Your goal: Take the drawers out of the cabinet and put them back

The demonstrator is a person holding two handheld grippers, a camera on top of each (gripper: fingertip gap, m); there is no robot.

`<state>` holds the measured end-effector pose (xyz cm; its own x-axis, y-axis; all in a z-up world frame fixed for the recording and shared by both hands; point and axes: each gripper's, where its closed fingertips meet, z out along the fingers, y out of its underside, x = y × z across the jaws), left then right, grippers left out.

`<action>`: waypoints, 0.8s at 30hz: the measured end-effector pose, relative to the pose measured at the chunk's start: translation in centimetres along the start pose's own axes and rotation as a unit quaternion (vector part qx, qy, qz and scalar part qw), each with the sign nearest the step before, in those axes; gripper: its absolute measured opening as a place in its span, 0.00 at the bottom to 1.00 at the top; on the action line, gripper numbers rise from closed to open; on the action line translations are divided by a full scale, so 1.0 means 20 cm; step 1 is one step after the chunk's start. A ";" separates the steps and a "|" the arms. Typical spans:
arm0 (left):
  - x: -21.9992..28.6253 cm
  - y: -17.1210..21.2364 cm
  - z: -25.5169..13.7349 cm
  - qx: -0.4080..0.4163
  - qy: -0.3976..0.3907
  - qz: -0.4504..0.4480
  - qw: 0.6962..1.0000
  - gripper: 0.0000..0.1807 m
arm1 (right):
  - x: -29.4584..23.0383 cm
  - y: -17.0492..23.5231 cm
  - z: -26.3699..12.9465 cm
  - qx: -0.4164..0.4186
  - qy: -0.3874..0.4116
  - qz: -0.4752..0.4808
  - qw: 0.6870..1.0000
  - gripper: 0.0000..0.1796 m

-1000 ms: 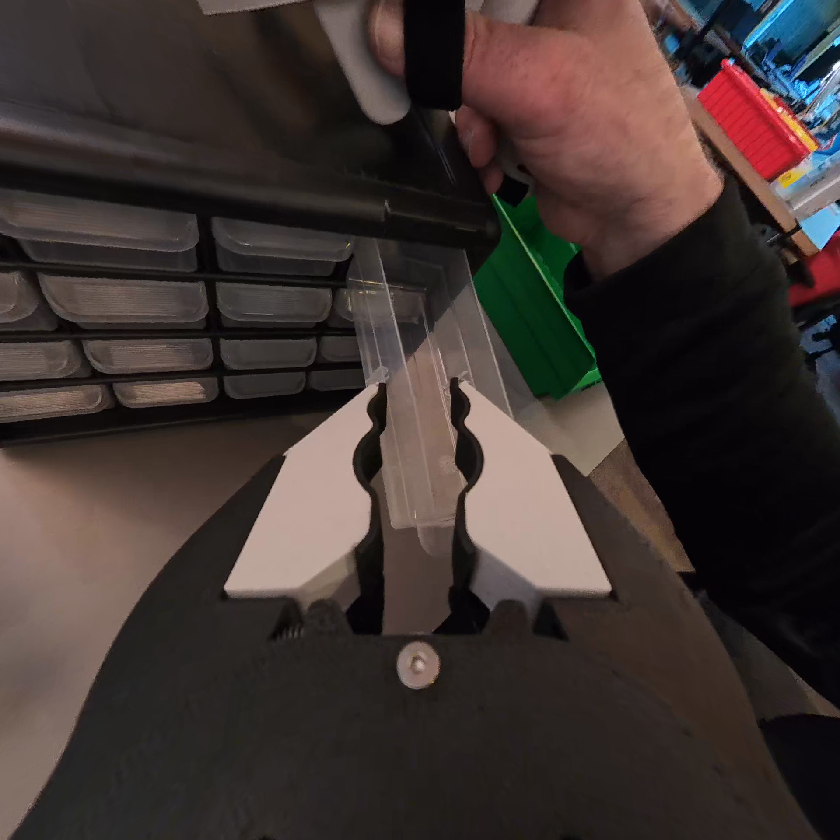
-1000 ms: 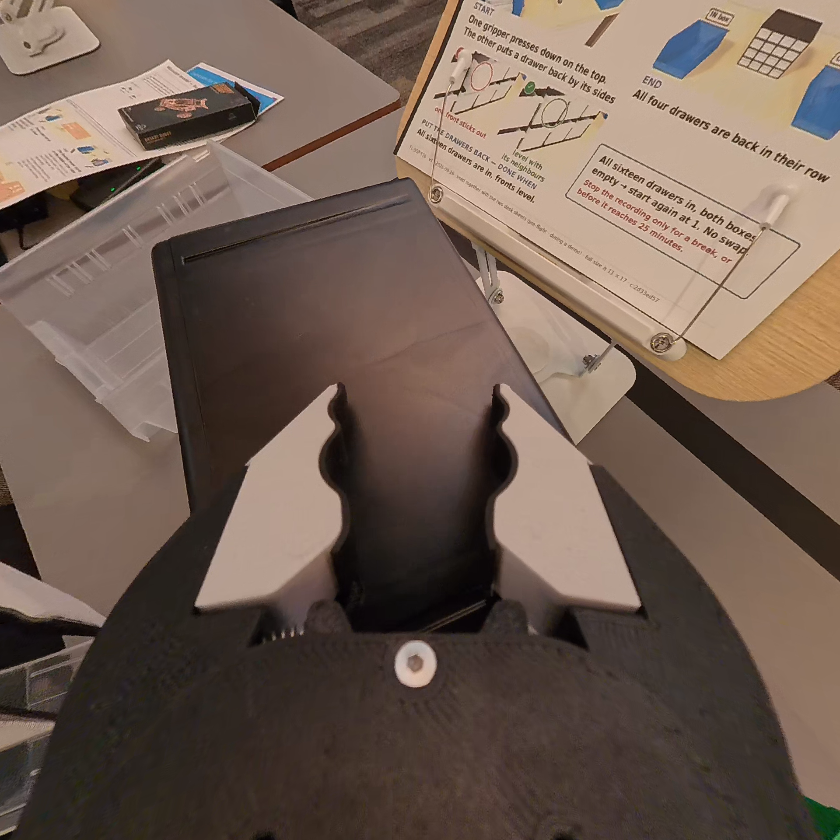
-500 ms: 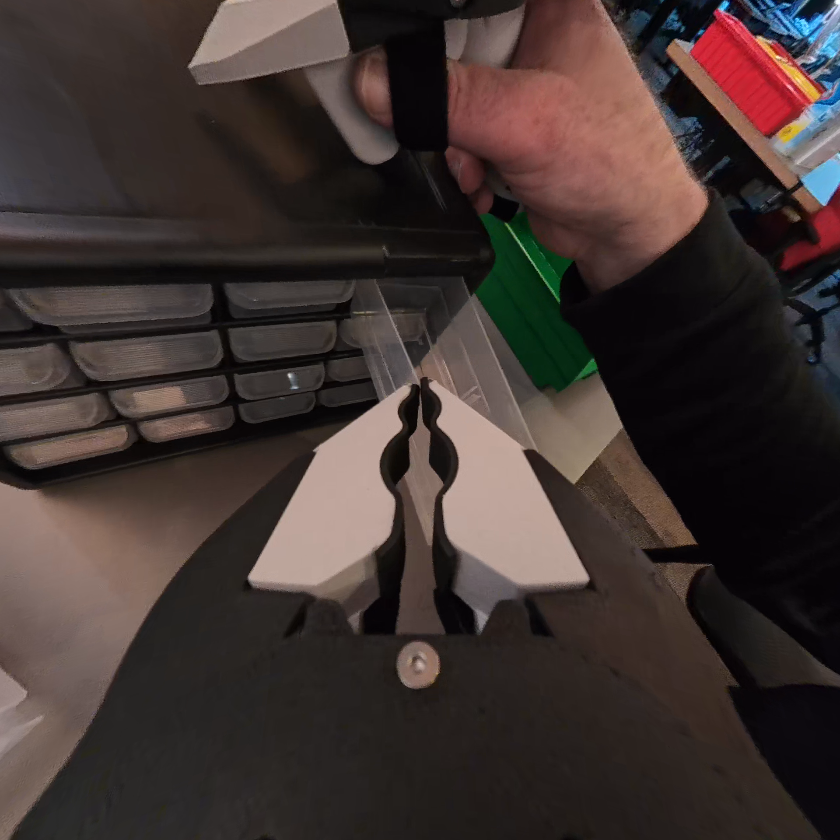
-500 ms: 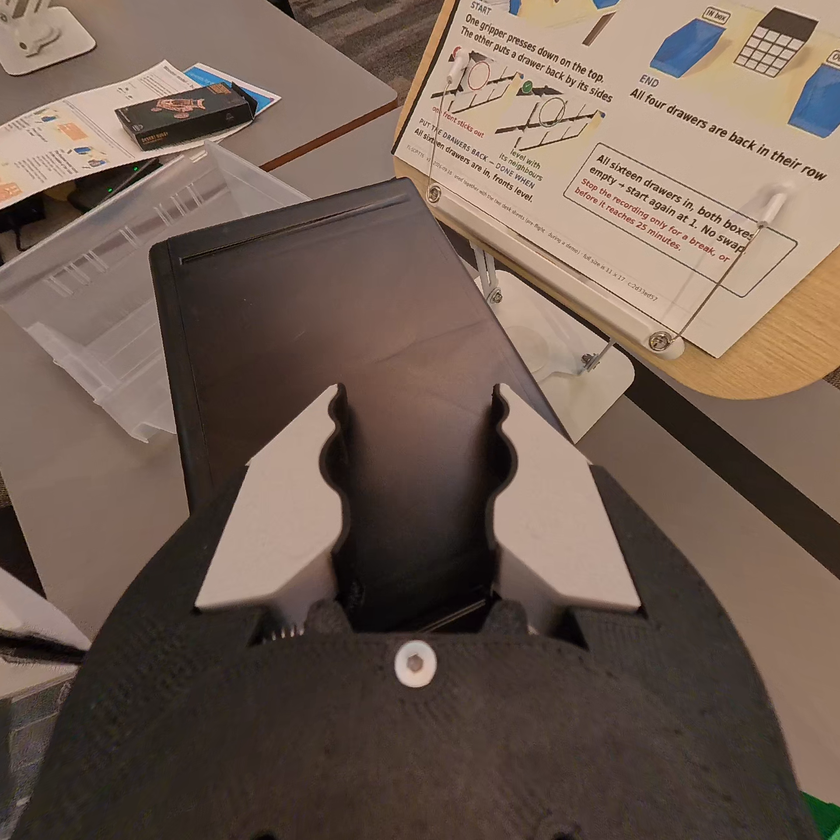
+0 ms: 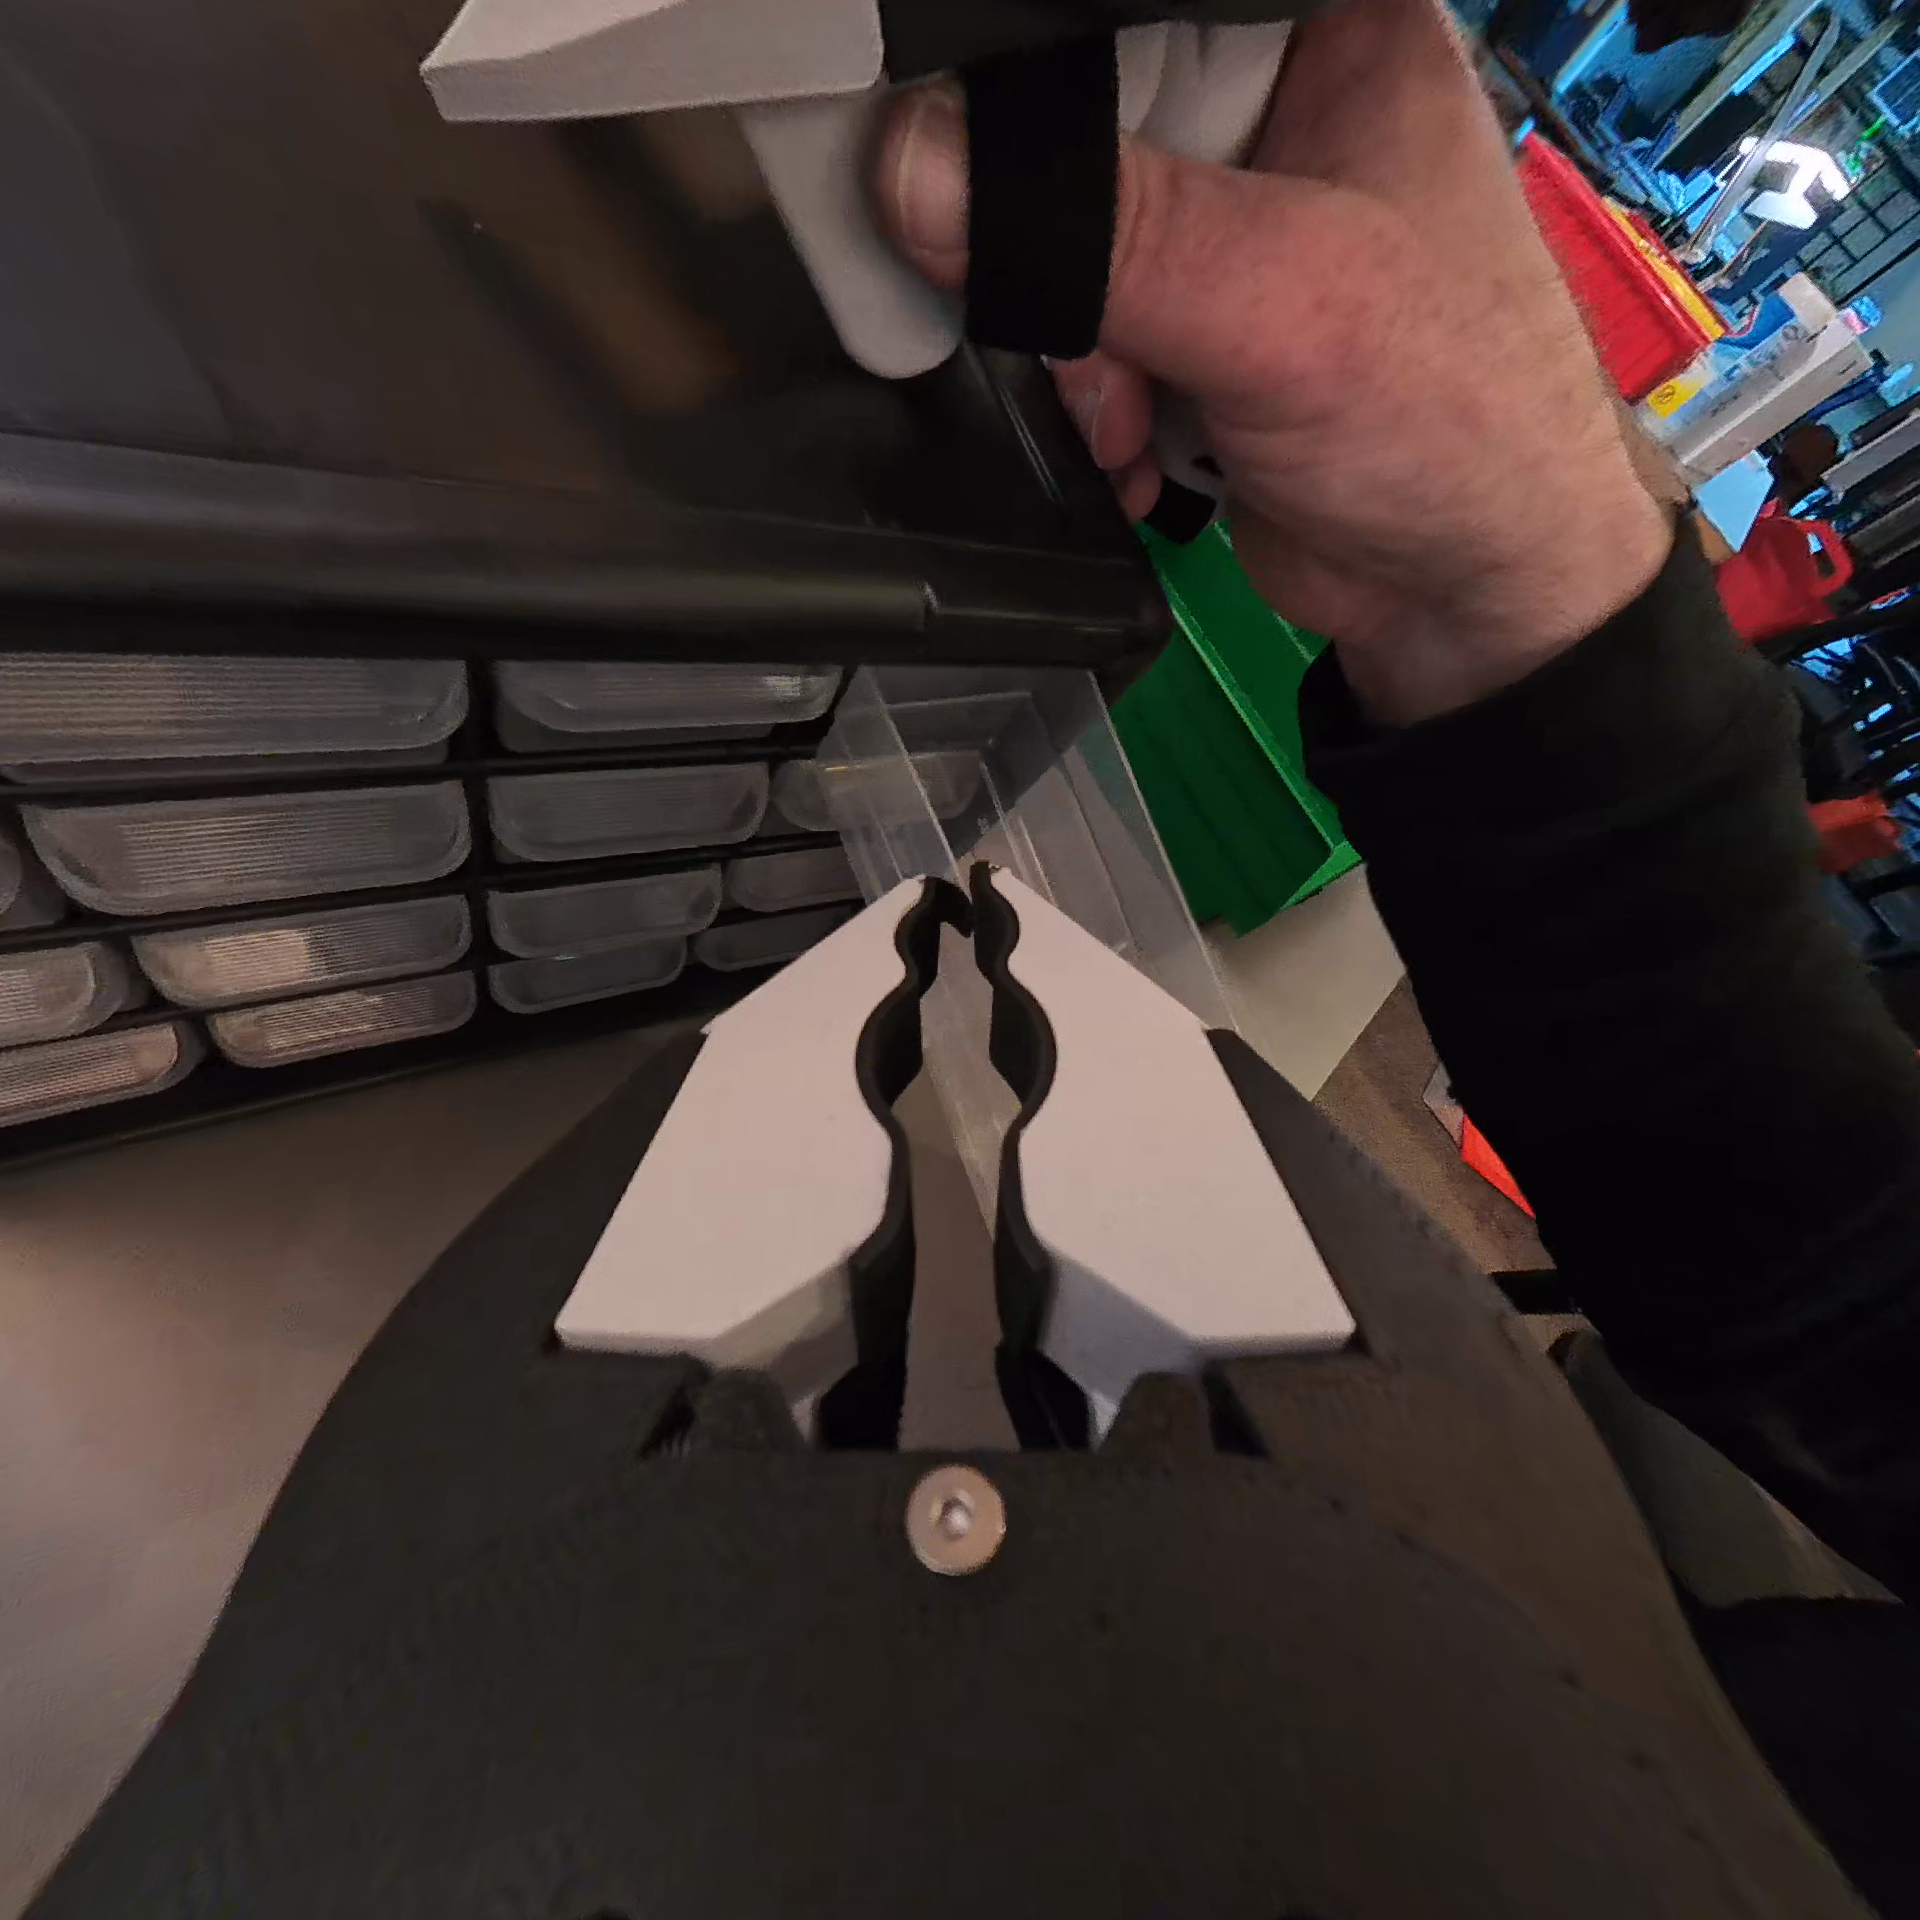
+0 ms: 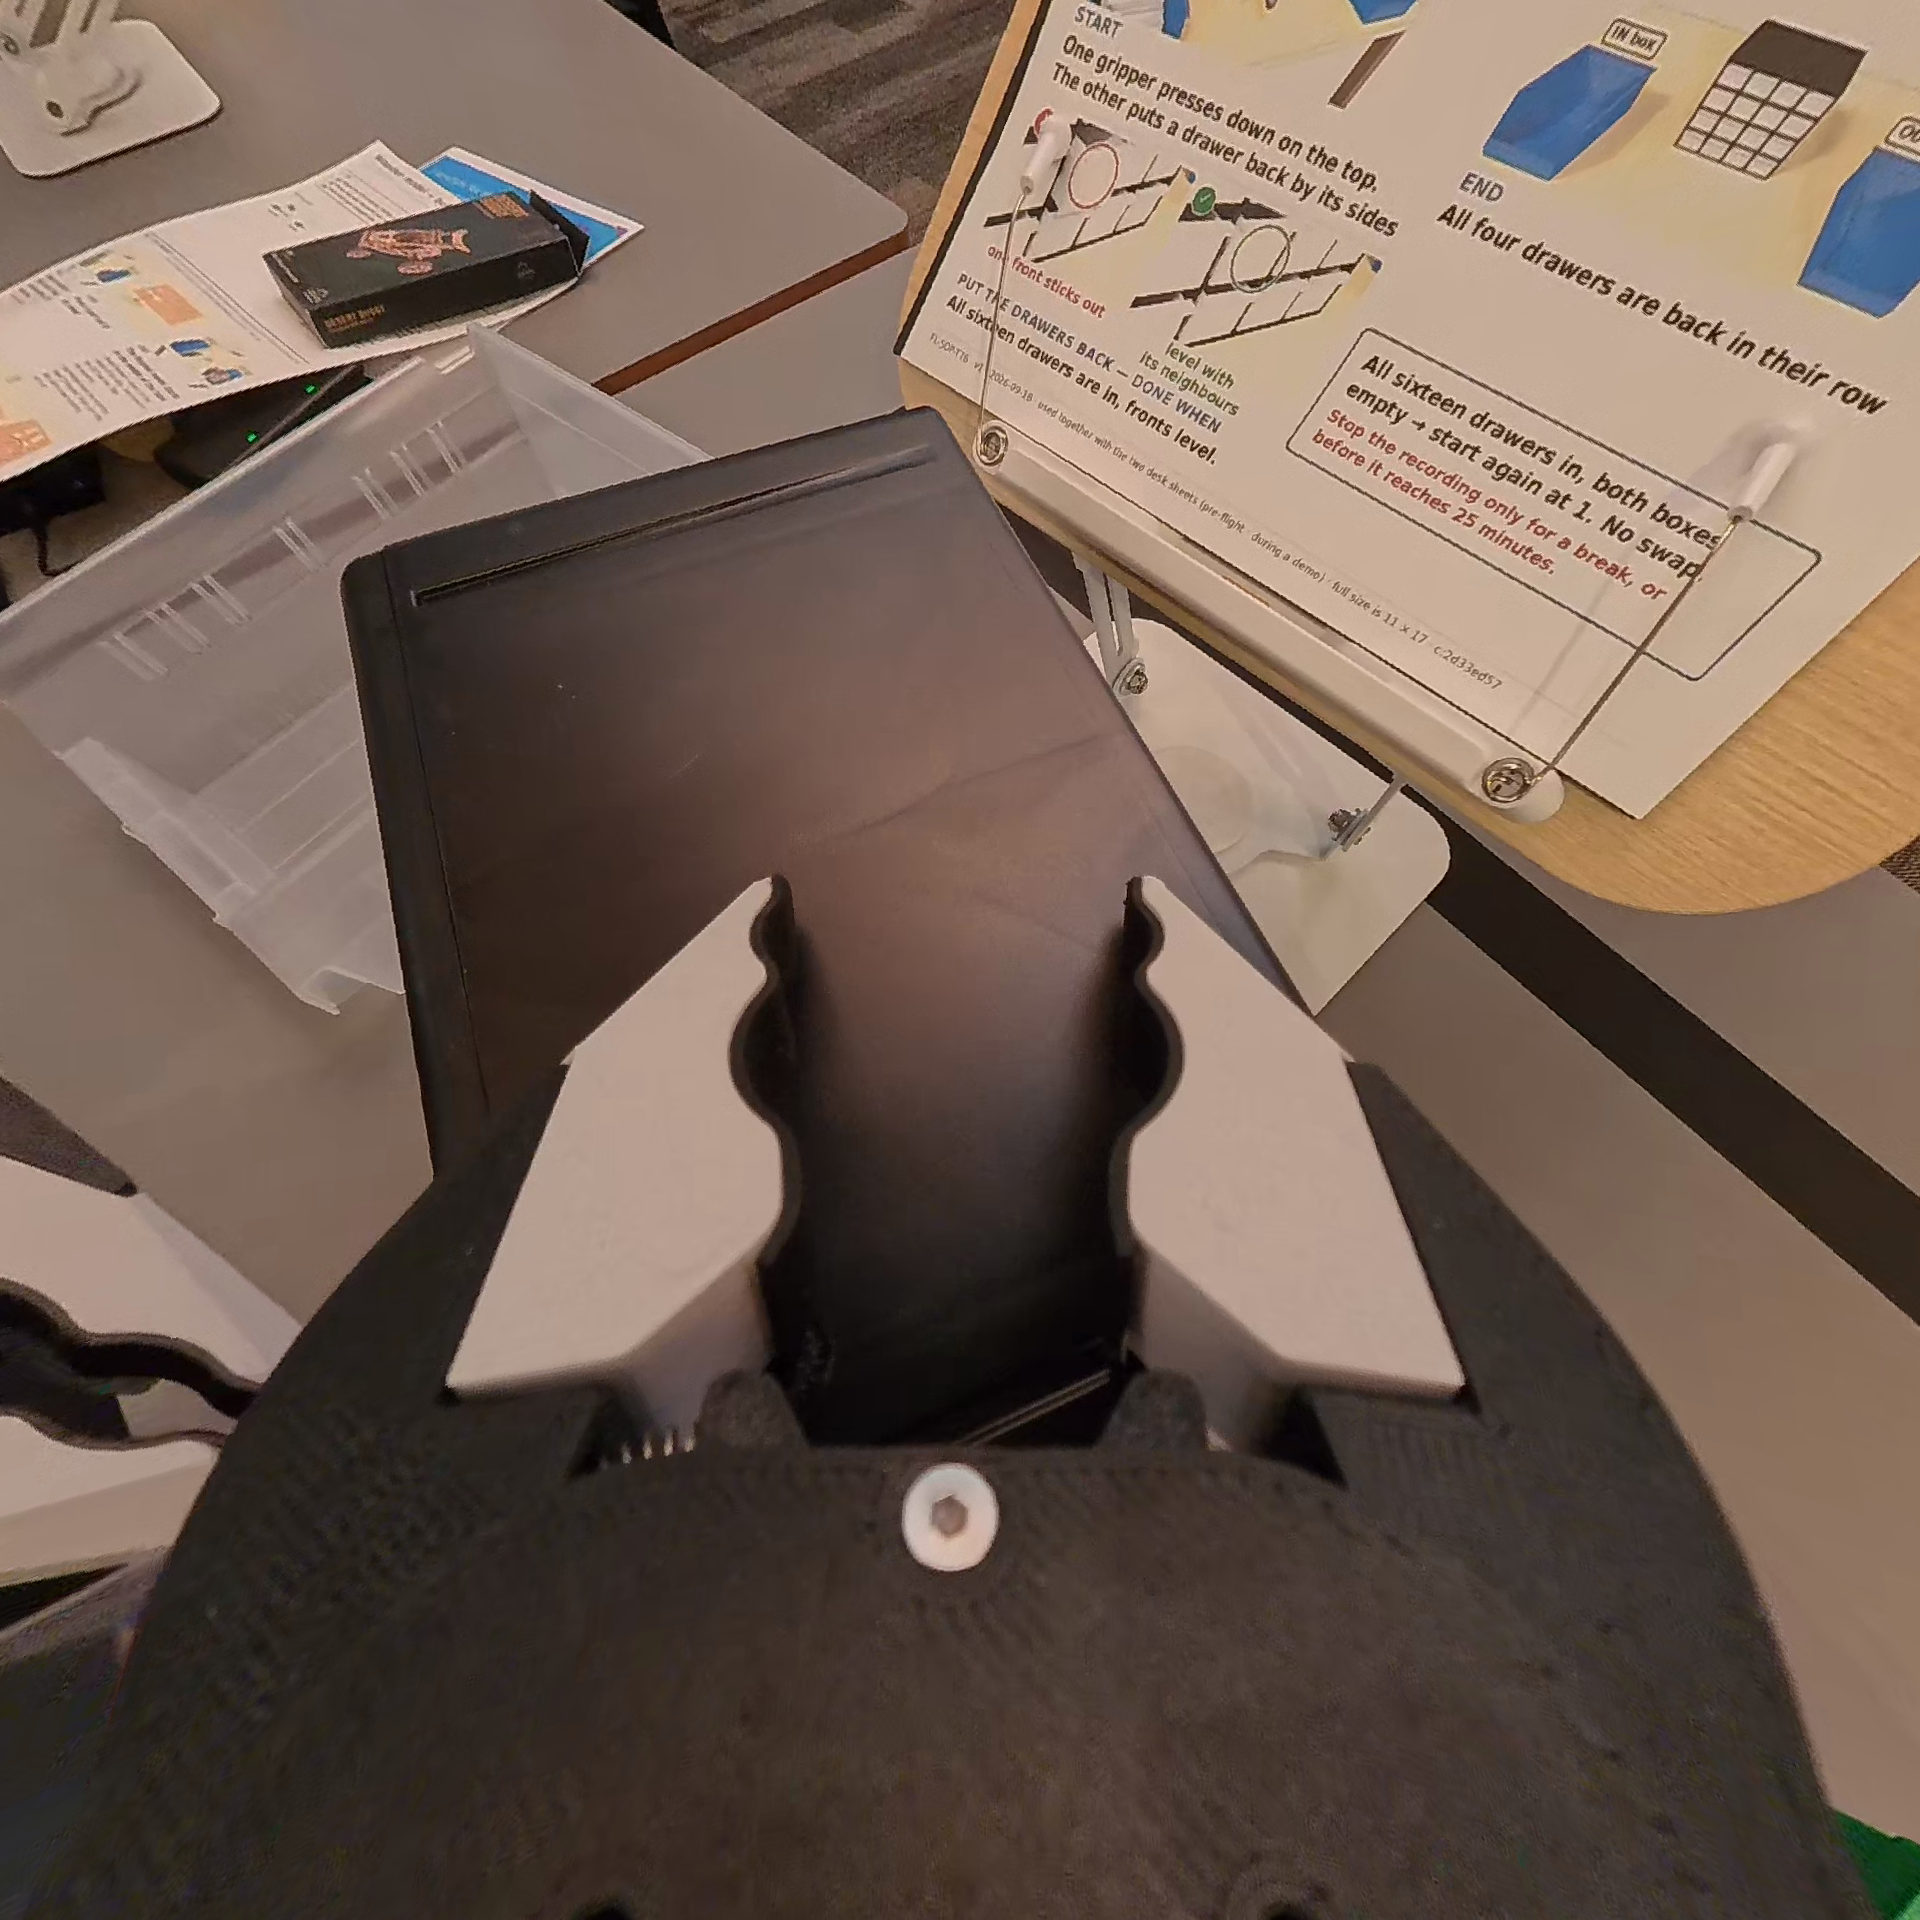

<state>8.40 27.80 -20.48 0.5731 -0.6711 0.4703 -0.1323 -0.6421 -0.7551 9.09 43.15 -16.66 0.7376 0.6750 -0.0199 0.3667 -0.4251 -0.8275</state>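
Observation:
The black cabinet (image 5: 520, 561) holds rows of clear drawers. One clear drawer (image 5: 1039, 790) sticks out of its top right slot. My left gripper (image 5: 961, 920) is in front of that slot. Its fingers are shut on the drawer's left side wall, which runs in between the pads. My right gripper (image 6: 951, 904) is open, with nothing between its fingers, and lies on the cabinet's black top (image 6: 727, 779). In the left wrist view a hand (image 5: 1299, 364) holds it on the cabinet's top, with one white finger (image 5: 665, 62) showing.
A green bin (image 5: 1226, 790) stands right of the cabinet. A large clear tub (image 6: 260, 675) lies left of it. An instruction sheet on a stand (image 6: 1455, 312) is behind on the right. A small black box (image 6: 426, 260) lies on papers at the far left.
My left fingers were apart around the drawer's left part a second ago and have closed onto its side wall. The left view has shifted slightly. The right gripper has not moved.

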 end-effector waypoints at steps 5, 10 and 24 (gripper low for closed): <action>-0.02 0.00 0.05 -0.007 -0.008 0.014 1.000 0.04 | 0.00 0.00 0.00 0.000 0.001 0.000 1.000 0.35; -0.04 -0.02 0.07 0.000 -0.010 0.021 1.000 0.05 | 0.00 0.00 0.00 0.001 0.002 0.001 1.000 0.35; -0.08 -0.09 0.11 0.028 -0.046 0.030 0.998 0.03 | -0.05 -0.02 -0.11 0.055 -0.025 0.007 0.998 0.44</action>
<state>9.51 30.91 -20.80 0.6381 -0.6694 0.3803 -0.1252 -0.5777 -0.8066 9.40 41.28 -15.04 0.7116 0.7002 -0.0580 0.2895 -0.3674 -0.8839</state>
